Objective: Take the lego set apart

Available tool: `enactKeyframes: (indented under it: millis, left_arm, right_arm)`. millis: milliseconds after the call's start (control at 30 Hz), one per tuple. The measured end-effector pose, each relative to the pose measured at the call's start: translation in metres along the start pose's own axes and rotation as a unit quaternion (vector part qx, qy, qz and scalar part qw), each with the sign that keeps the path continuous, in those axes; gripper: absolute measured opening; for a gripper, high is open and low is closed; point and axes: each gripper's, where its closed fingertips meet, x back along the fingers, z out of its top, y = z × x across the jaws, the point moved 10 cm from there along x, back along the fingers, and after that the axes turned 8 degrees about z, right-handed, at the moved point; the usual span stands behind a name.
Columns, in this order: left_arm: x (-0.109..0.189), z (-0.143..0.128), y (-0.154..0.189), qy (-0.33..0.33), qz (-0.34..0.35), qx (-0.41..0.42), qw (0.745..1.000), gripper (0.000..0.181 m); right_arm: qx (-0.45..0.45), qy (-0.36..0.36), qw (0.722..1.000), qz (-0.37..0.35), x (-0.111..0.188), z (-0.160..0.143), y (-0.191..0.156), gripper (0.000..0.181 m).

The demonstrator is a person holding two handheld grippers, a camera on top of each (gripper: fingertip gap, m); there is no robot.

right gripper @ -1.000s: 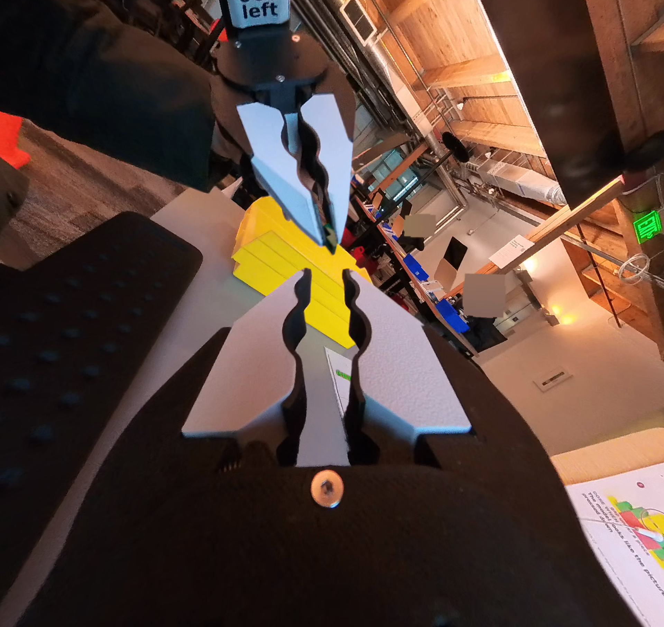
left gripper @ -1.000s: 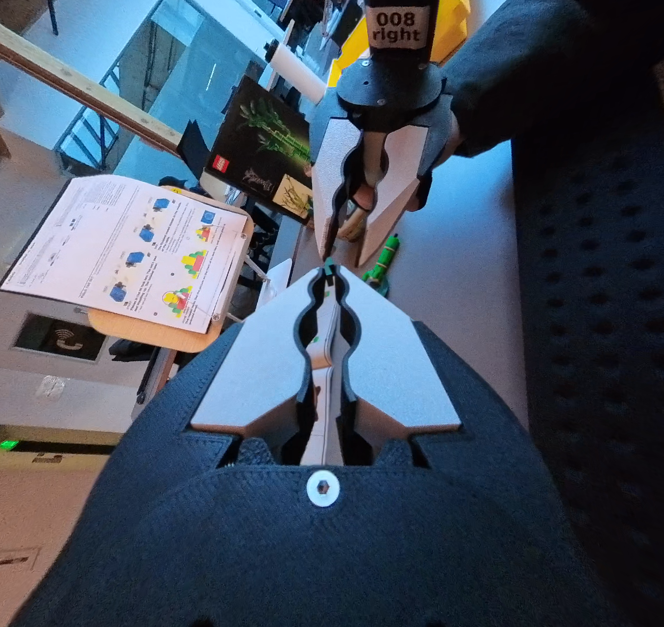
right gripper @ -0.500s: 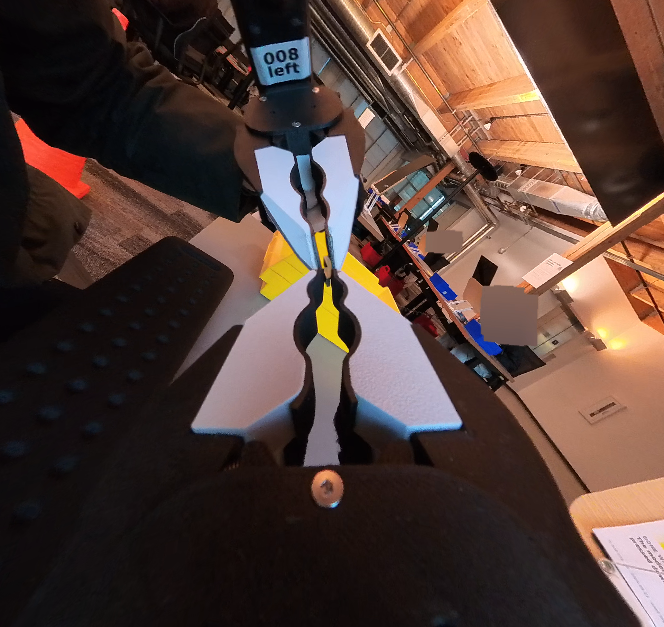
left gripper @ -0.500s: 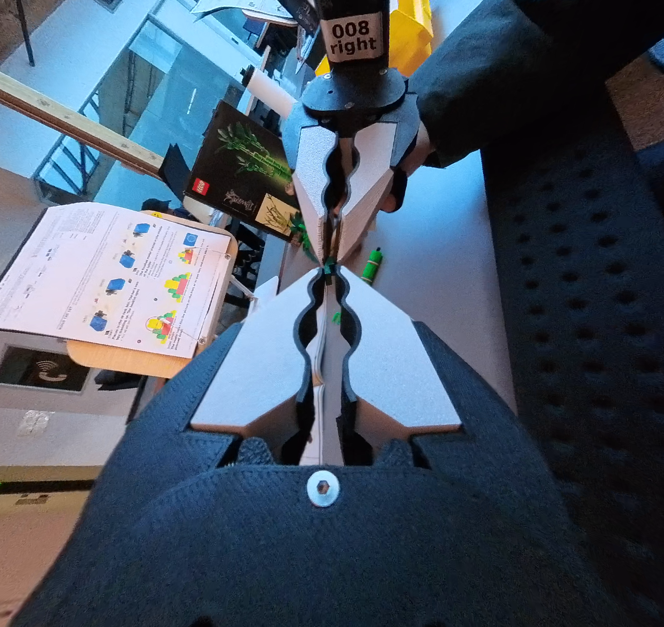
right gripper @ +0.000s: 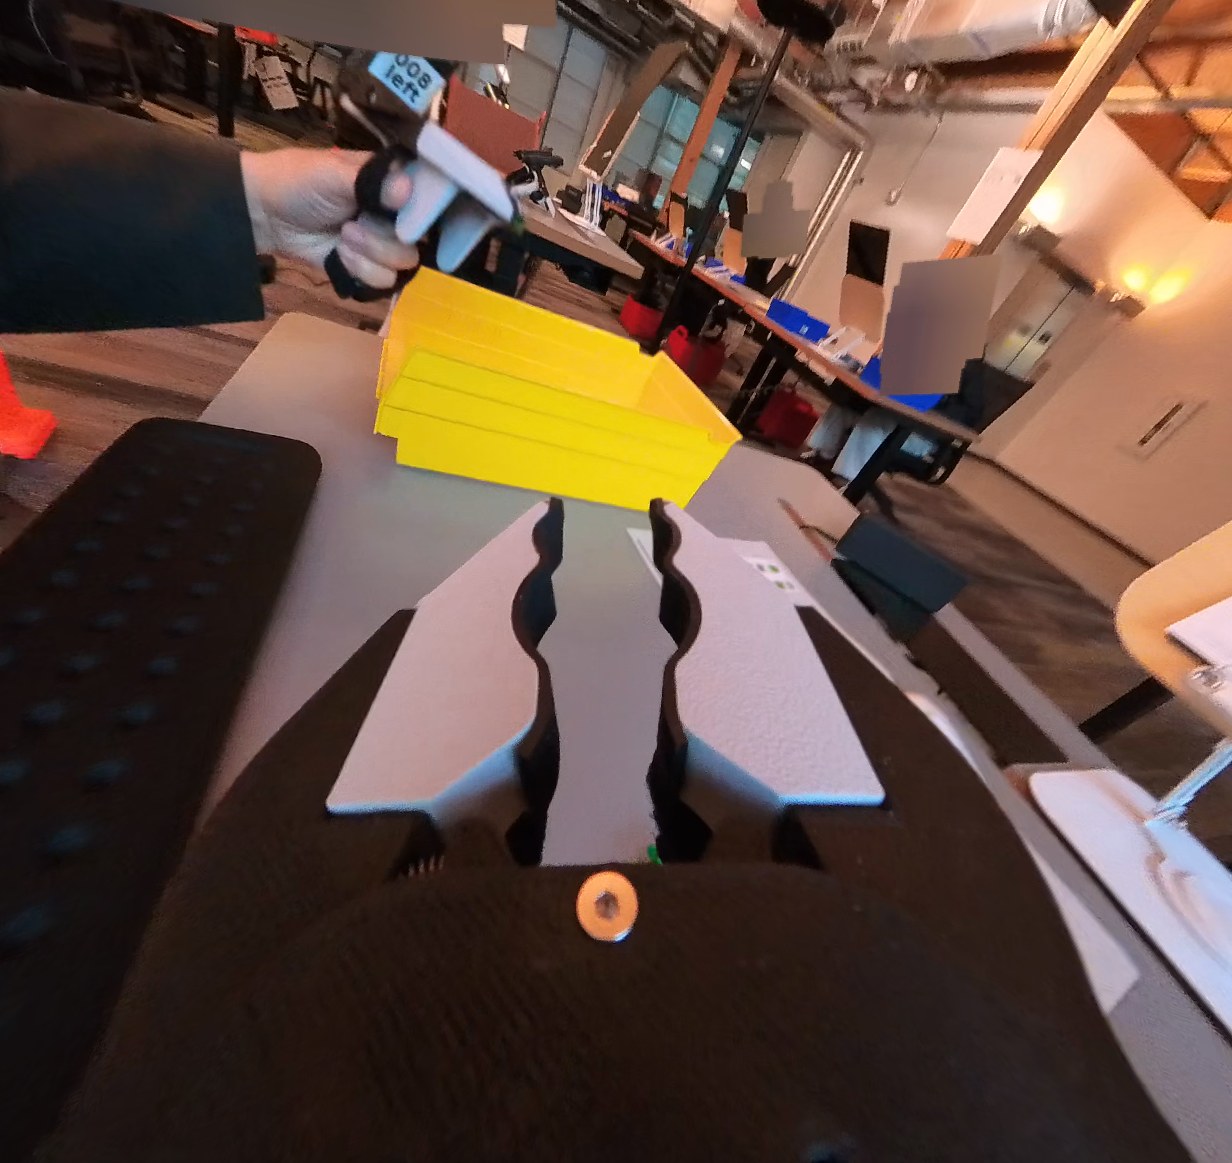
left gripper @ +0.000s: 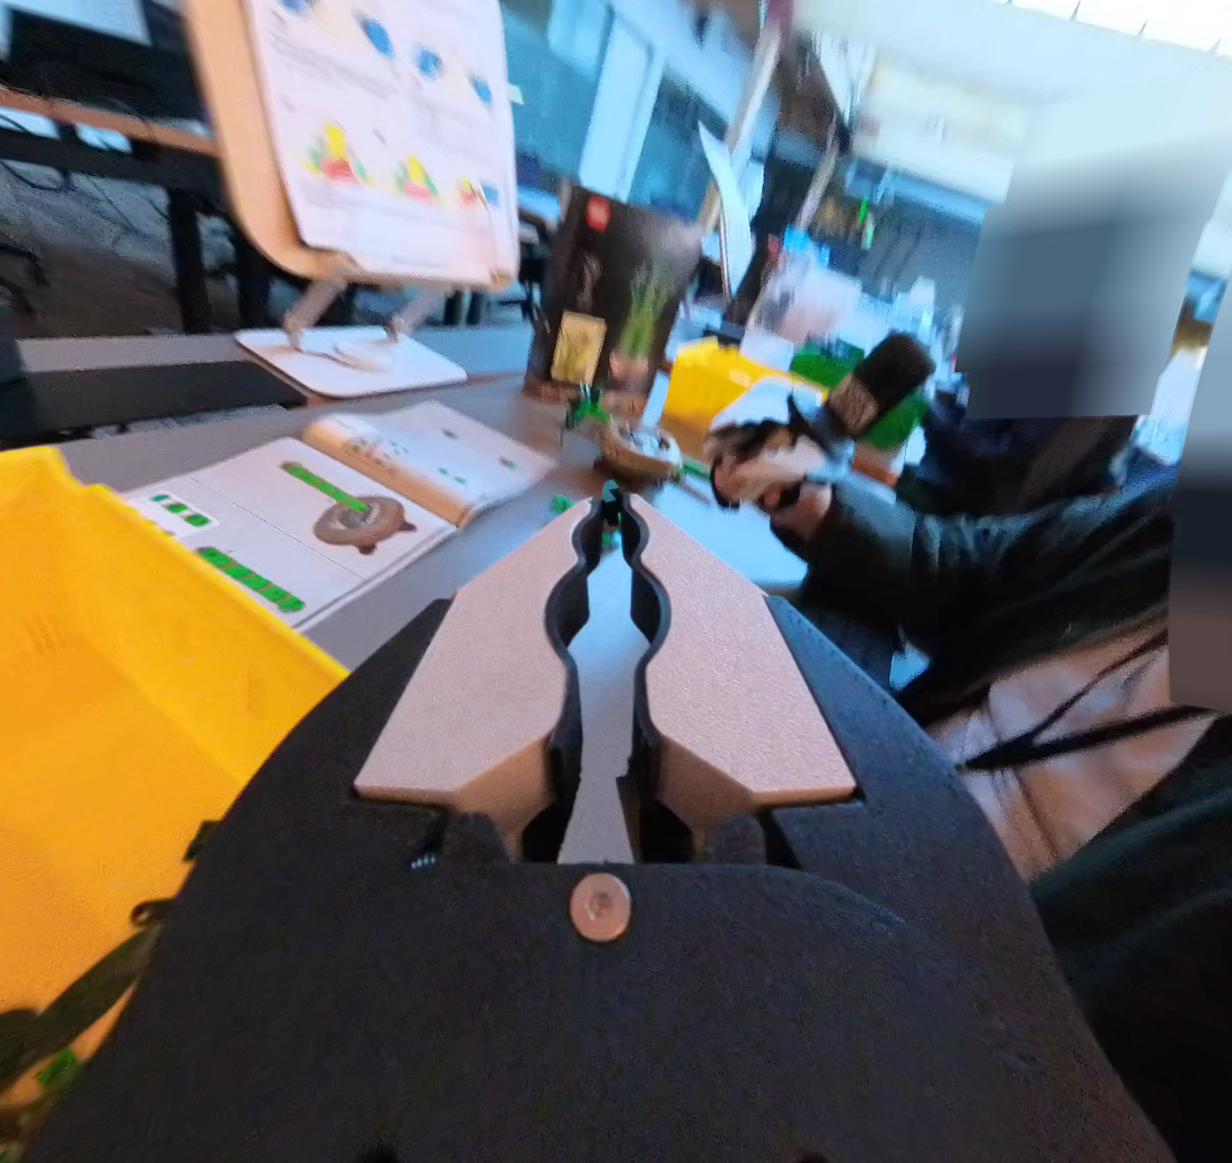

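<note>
The left gripper (left gripper: 611,509) pinches a small green piece (left gripper: 611,508) at its jaw tips; the right gripper (right gripper: 605,512) gapes empty, a yellow tray (right gripper: 547,411) ahead.

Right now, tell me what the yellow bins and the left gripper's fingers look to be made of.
Yellow bins: probably moulded plastic, going by the uniform bright colour, thin straight walls and soft sheen; they sit nested.
Left gripper fingers: pale matte faces with a fine grainy texture and black wavy inner edges, possibly printed plastic; I can't confirm that.
</note>
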Motion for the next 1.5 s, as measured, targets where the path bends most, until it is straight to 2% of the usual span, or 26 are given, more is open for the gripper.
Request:
enactKeyframes:
  millis: [100, 200, 267, 300, 367, 433, 467, 533, 633, 767, 833, 933, 1067, 1133, 1167, 1267, 1333, 1433, 1500]
  left_arm:
    - [0.024, 0.001, -0.014, 0.038, 0.038, 0.02, 0.998, 0.003]
    - [0.038, 0.003, -0.015, 0.066, 0.015, 0.045, 0.997, 0.003]
    - [0.044, 0.003, -0.024, 0.072, 0.035, 0.072, 0.994, 0.003]
    - [0.047, 0.002, -0.032, 0.06, 0.063, 0.077, 0.993, 0.003]
    - [0.047, -0.005, -0.057, -0.012, 0.189, 0.051, 0.981, 0.003]
    - [0.042, -0.014, -0.084, -0.134, 0.313, -0.02, 0.94, 0.003]
    - [0.038, -0.019, -0.096, -0.193, 0.349, -0.044, 0.916, 0.003]
    - [0.027, -0.027, -0.113, -0.276, 0.371, -0.052, 0.885, 0.003]
    - [0.011, -0.038, -0.132, -0.333, 0.342, 0.024, 0.878, 0.017]
    - [0.007, -0.039, -0.143, -0.321, 0.32, 0.066, 0.889, 0.052]
    - [0.014, -0.033, -0.143, -0.292, 0.331, 0.06, 0.895, 0.055]
    - [0.038, -0.013, -0.13, -0.19, 0.352, 0.036, 0.916, 0.05]
    - [0.063, 0.008, -0.076, 0.002, 0.333, -0.024, 0.942, 0.052]
    - [0.062, 0.01, -0.042, 0.066, 0.32, -0.053, 0.944, 0.056]
    - [0.057, 0.01, -0.026, 0.08, 0.307, -0.06, 0.946, 0.057]
    - [0.026, 0.005, 0.022, 0.083, 0.227, -0.065, 0.968, 0.058]
    - [-0.006, 0.0, 0.05, 0.056, 0.172, -0.078, 0.98, 0.056]
    - [-0.062, -0.015, 0.075, -0.027, 0.104, -0.101, 0.989, 0.051]
    - [-0.096, -0.028, 0.077, -0.055, 0.114, -0.124, 0.984, 0.046]
  right_arm:
    - [-0.011, -0.02, 1.0, 0.003, -0.005, -0.011, 0.002, 0.025]
    - [-0.025, -0.03, 0.999, 0.009, -0.008, -0.018, 0.002, 0.025]
    - [-0.029, -0.034, 0.999, 0.011, -0.009, -0.021, 0.002, 0.025]
    - [-0.029, -0.039, 0.999, 0.011, -0.009, -0.023, 0.003, 0.025]
    - [-0.028, -0.046, 0.998, 0.013, -0.011, -0.026, 0.002, 0.025]
    - [-0.019, -0.058, 0.998, 0.016, -0.011, -0.027, 0.001, 0.025]
    - [-0.011, -0.063, 0.998, 0.017, -0.012, -0.028, 0.0, 0.025]
    - [0.004, -0.074, 0.997, 0.02, -0.012, -0.027, -0.002, 0.025]
    - [0.035, -0.089, 0.995, 0.026, -0.014, -0.026, -0.007, 0.025]
    - [0.047, -0.1, 0.993, 0.038, -0.018, -0.031, -0.011, 0.025]
    - [0.054, -0.102, 0.993, 0.035, -0.018, -0.031, -0.01, 0.025]
    - [0.073, -0.09, 0.993, 0.008, -0.01, -0.023, -0.004, 0.025]
    - [0.067, -0.086, 0.993, -0.05, 0.014, -0.014, 0.02, 0.025]
    - [0.018, -0.103, 0.992, -0.069, 0.03, -0.016, 0.035, 0.013]
    - [-0.026, -0.111, 0.992, -0.049, 0.039, -0.019, 0.04, 0.007]
    - [-0.148, -0.138, 0.979, 0.007, 0.056, -0.032, 0.049, 0.01]
    - [-0.16, -0.186, 0.969, 0.039, 0.06, -0.041, 0.045, 0.011]
    - [-0.167, -0.237, 0.956, 0.051, 0.055, -0.055, 0.041, 0.018]
    - [-0.179, -0.259, 0.949, 0.035, 0.051, -0.064, 0.043, 0.027]
